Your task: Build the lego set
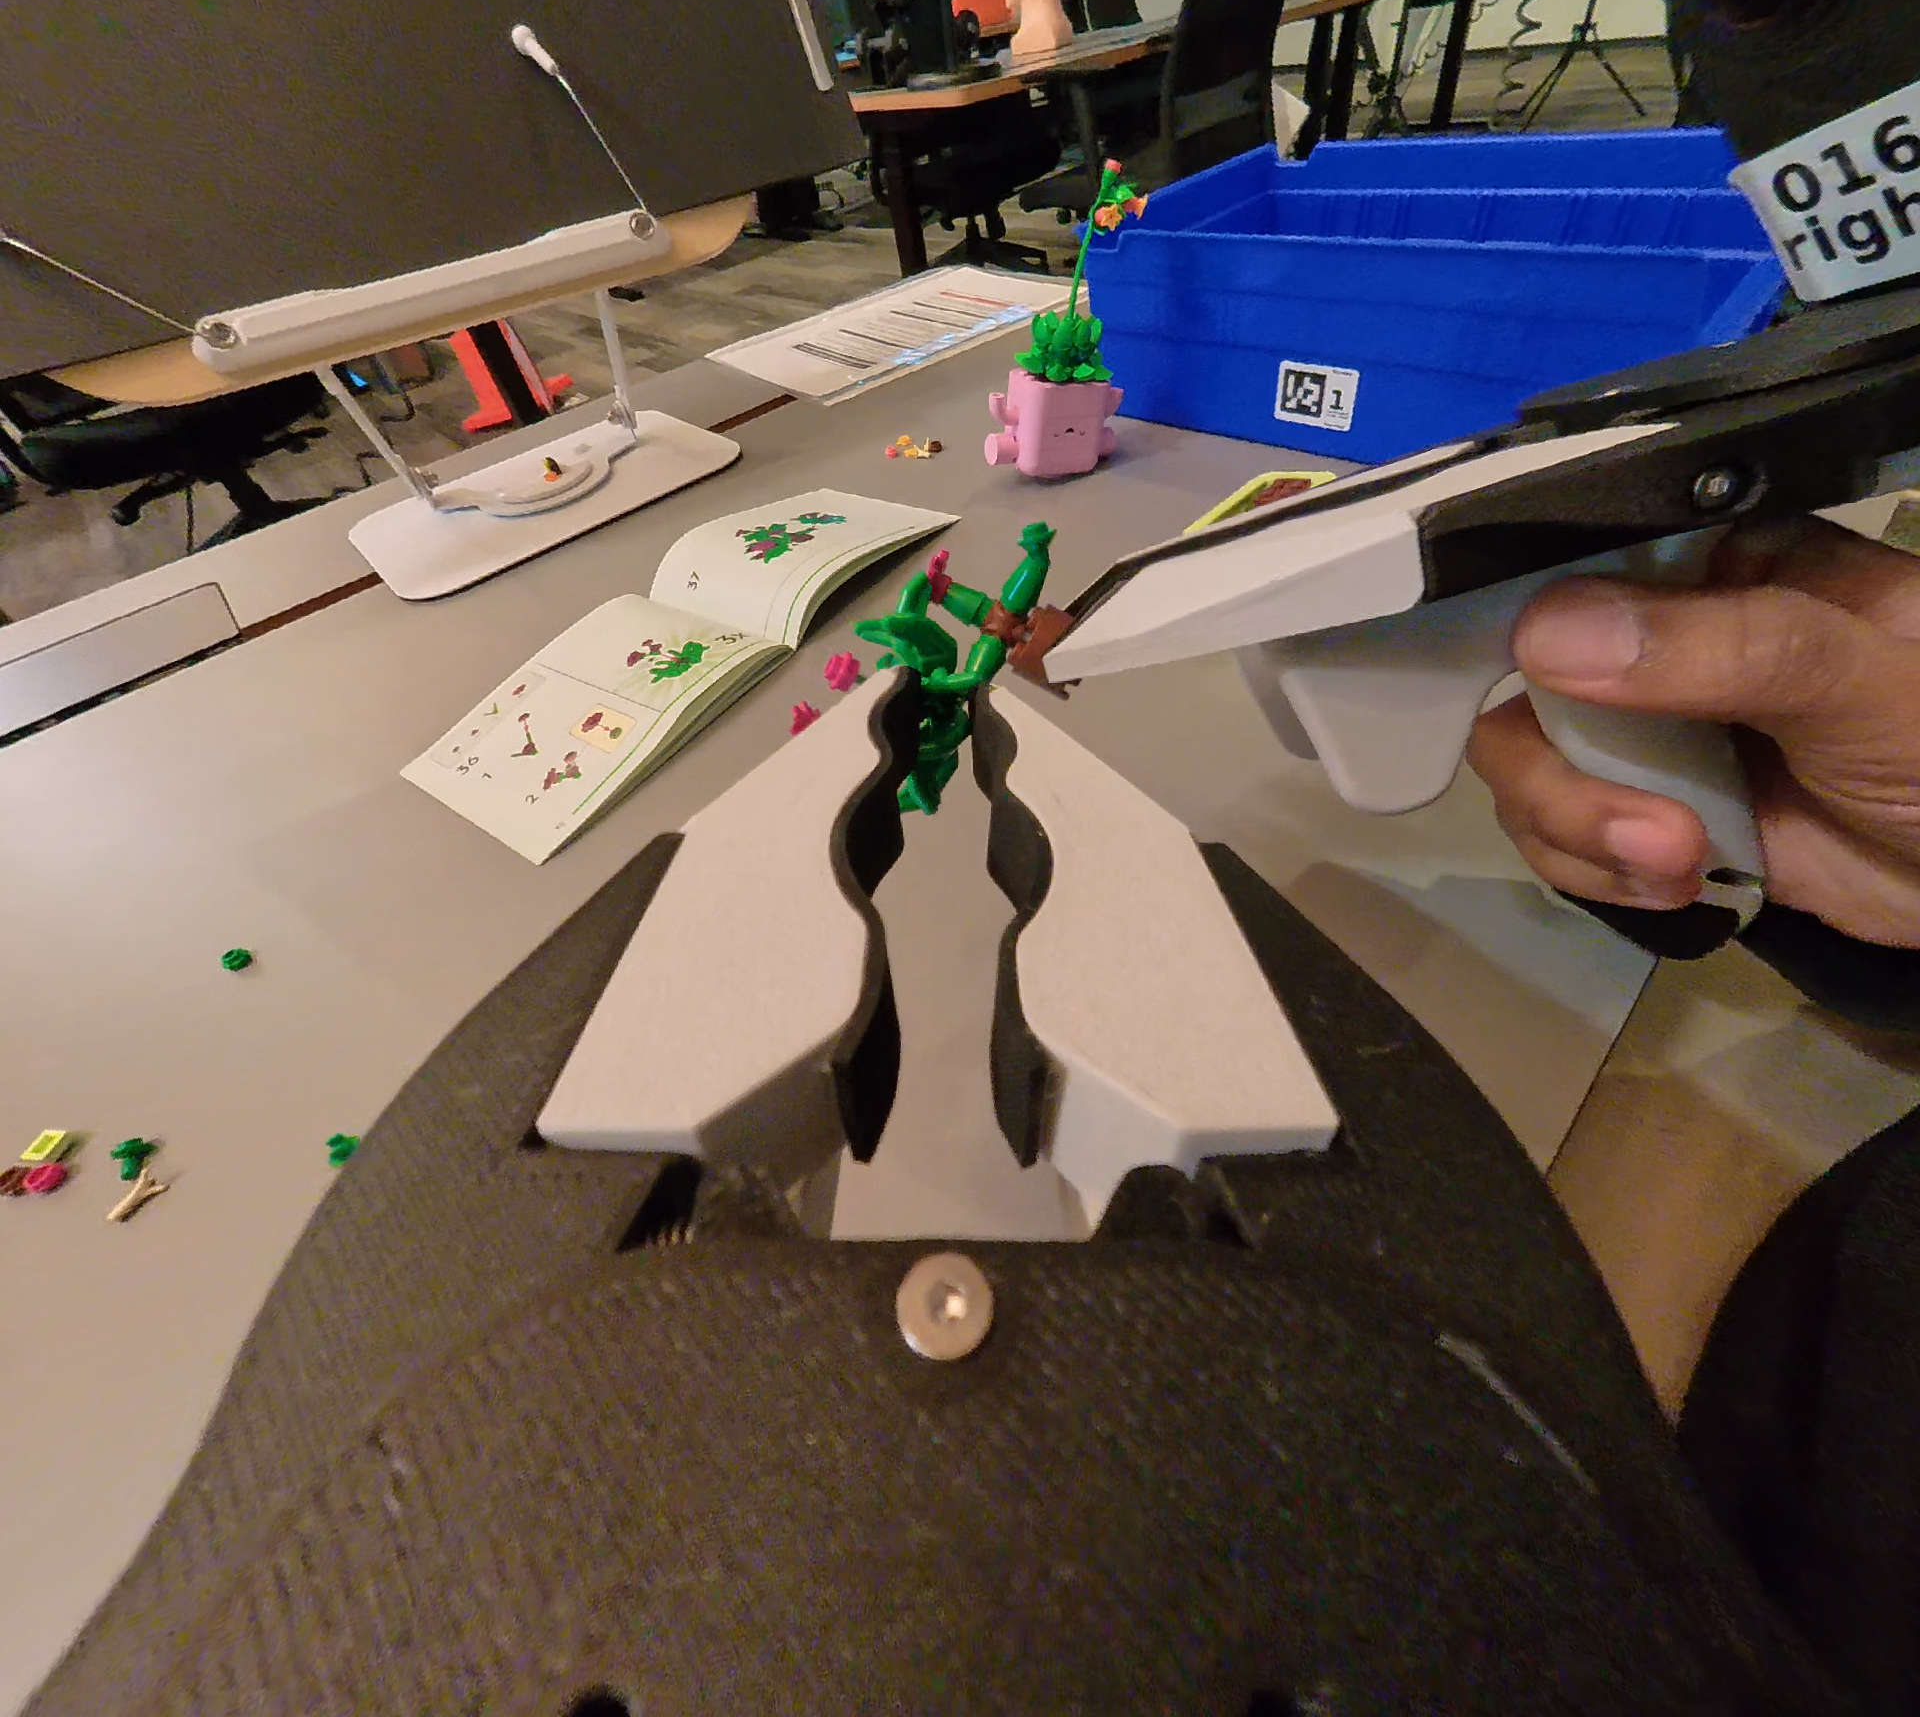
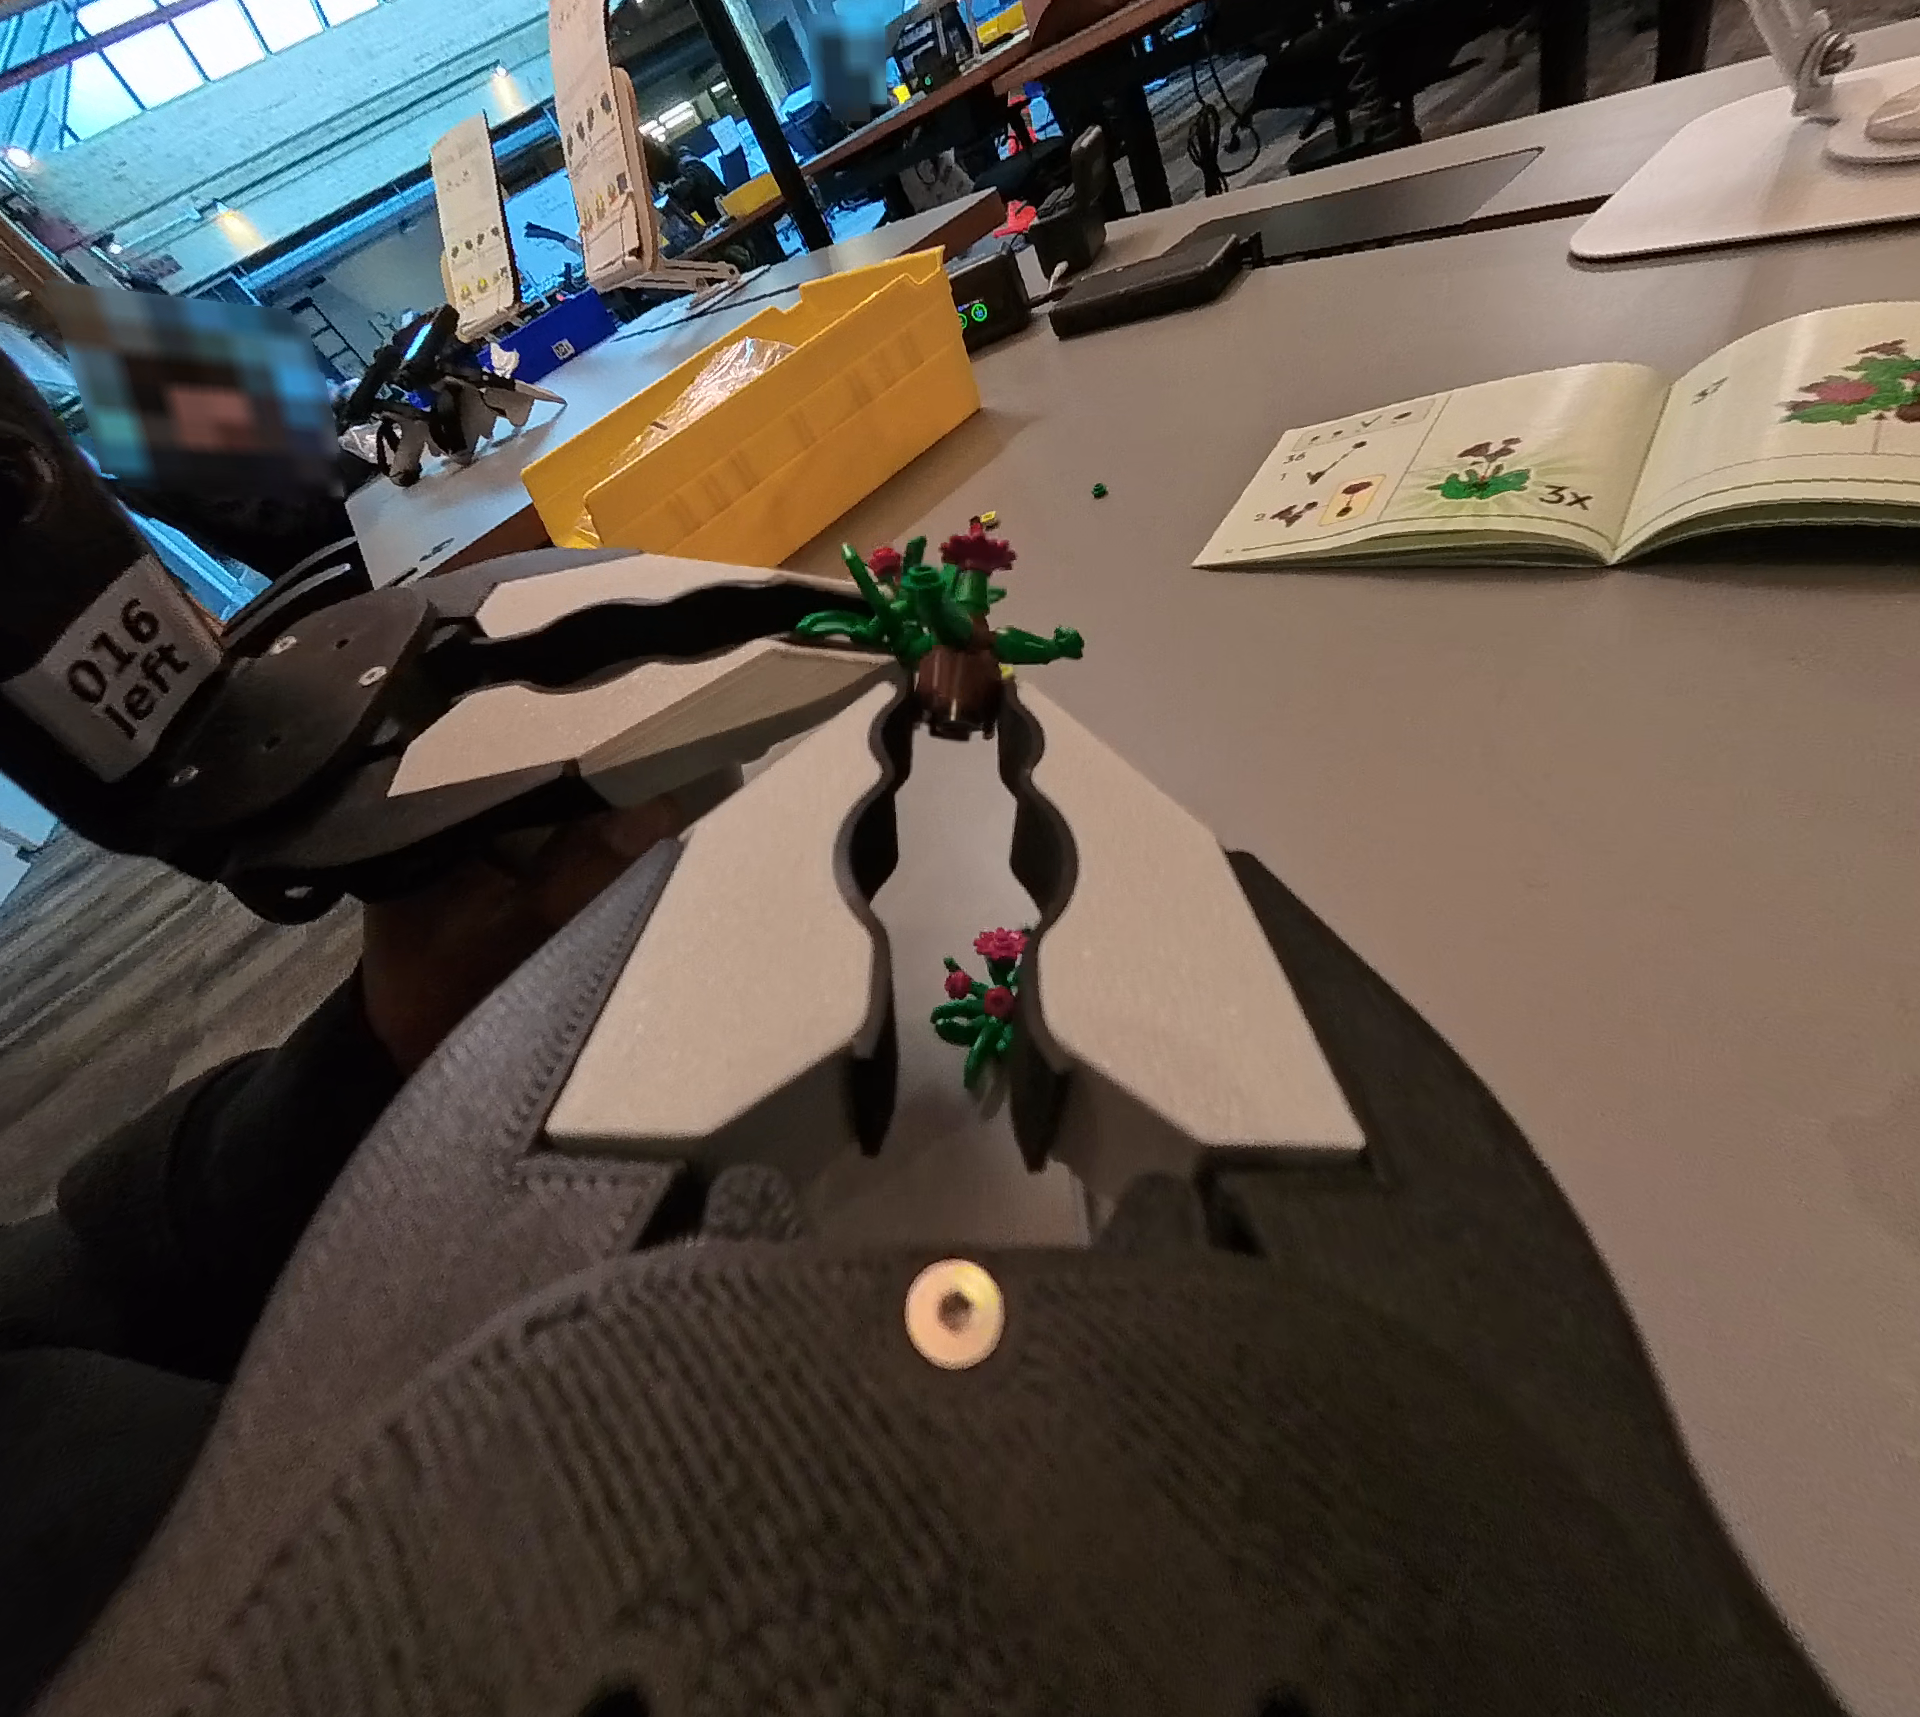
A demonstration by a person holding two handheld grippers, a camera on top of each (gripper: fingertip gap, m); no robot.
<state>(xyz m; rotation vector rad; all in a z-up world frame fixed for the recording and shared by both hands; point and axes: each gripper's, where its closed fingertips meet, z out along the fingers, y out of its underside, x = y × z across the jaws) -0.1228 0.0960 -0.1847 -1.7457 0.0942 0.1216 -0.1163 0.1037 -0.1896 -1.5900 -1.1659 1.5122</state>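
Observation:
A green lego plant sprig [image 1: 935,680] with magenta flowers is held above the grey table between both grippers. My left gripper [image 1: 940,701] is shut on its green leaves; it enters the right wrist view from the left [image 2: 862,639]. My right gripper [image 2: 956,711] is shut on a small brown piece [image 2: 951,685] at the base of the sprig's stems; it enters the left wrist view from the right [image 1: 1055,644]. A second sprig [image 2: 982,1002] with magenta flowers lies on the table below my right gripper.
An open instruction booklet [image 1: 665,659] lies on the table [image 1: 312,888] beyond the grippers. A pink lego pot with a plant [image 1: 1049,420] stands before a blue bin [image 1: 1434,296]. Loose pieces [image 1: 135,1158] lie at the left. A yellow bin [image 2: 769,420] and a white tablet stand [image 1: 540,483] stand farther back. Only a small space, under 4 cm, lies between the two pairs of fingers.

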